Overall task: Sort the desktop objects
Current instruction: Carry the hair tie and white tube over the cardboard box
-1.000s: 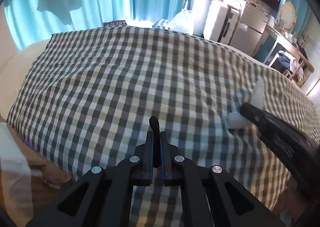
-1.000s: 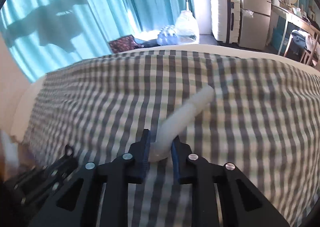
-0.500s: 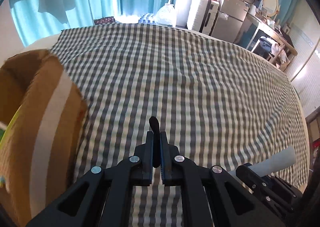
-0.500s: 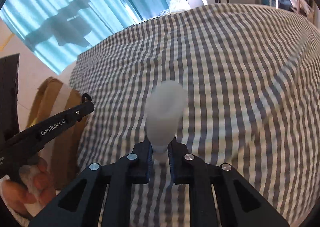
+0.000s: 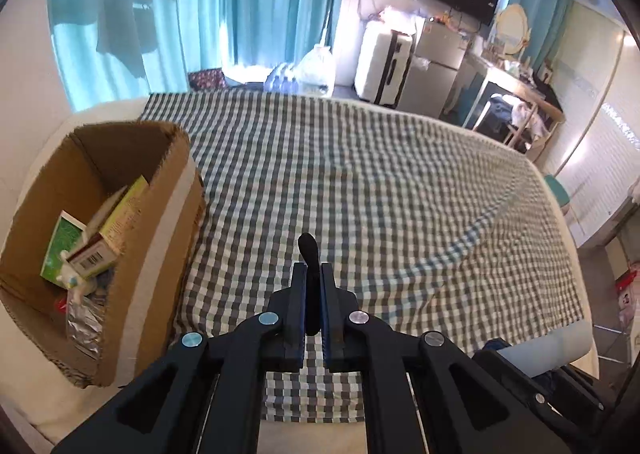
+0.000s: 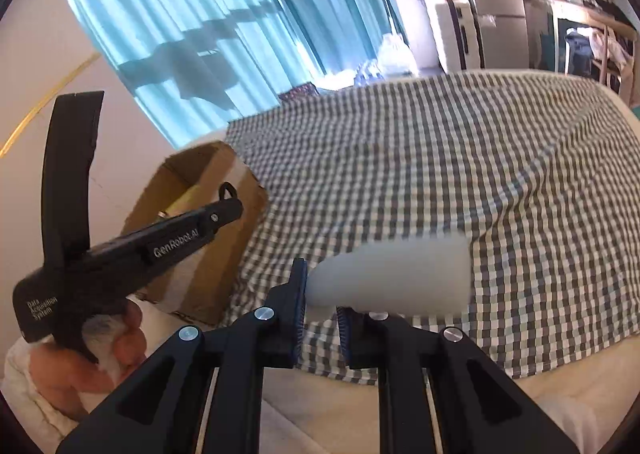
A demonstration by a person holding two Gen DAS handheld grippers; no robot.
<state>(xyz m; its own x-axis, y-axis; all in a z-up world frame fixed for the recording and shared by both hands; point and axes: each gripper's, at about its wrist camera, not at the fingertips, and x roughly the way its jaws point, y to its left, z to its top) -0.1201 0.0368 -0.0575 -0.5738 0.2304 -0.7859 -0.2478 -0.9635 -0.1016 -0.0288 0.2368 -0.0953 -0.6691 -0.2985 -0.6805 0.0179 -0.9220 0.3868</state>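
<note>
My left gripper [image 5: 313,278] is shut on a small thin black thing [image 5: 308,250] whose rounded tip sticks out past the fingers. It hangs over the checked blanket [image 5: 380,182], just right of an open cardboard box [image 5: 172,222]. My right gripper [image 6: 322,306] is shut on the narrow end of a white plastic bottle [image 6: 400,274], which lies tilted to the right. In the right wrist view the left gripper [image 6: 224,210] reaches towards the box [image 6: 236,230], with the black thing showing as a small loop [image 6: 227,189] at its tip. The bottle [image 5: 552,350] also shows low right in the left wrist view.
Inside the box lie a green carton [image 5: 64,242], a yellow-green carton [image 5: 124,214] and a foil pack [image 5: 84,322]. A person's hand [image 6: 120,330] holds the left gripper's handle. Curtains, a white suitcase [image 5: 384,62] and a small fridge stand beyond the bed.
Both grippers have risen and swung left, bringing the open box into view. The white bottle has tipped from upright to lying rightward in the right jaws. The black thing stays clamped.
</note>
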